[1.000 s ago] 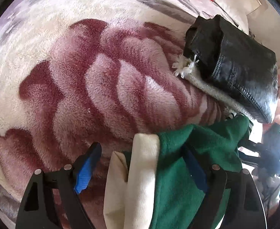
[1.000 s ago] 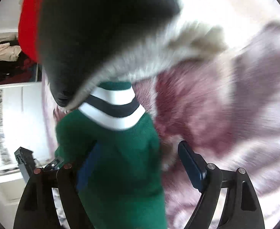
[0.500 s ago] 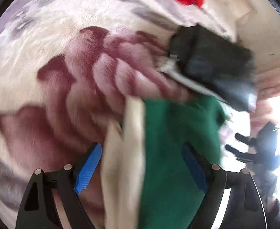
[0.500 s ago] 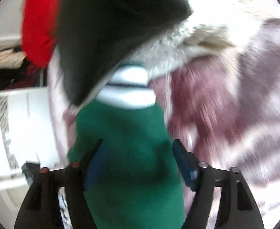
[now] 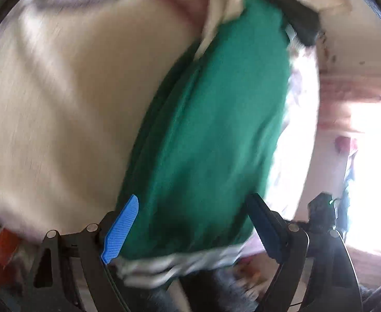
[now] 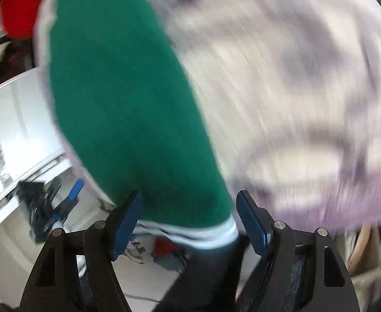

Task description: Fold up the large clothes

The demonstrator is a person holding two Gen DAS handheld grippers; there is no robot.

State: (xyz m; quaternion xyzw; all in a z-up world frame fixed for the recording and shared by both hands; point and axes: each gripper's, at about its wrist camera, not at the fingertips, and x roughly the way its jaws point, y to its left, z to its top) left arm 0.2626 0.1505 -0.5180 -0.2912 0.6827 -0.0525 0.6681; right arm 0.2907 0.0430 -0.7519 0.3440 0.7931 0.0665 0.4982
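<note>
While both views smeared with blur, left claw stood wide, green garment bunched between its pads; grip uncertain. Right claw, narrower, bracketed the garment's white-striped hem; contact unclear. Garment hung over the bed blanket.

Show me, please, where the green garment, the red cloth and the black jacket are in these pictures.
green garment [image 5: 216, 130]: left wrist view, middle of its green body.
red cloth [image 6: 21, 13]: right wrist view, middle of the red patch, top left.
black jacket [image 5: 296, 18]: left wrist view, its dark blurred edge.
</note>
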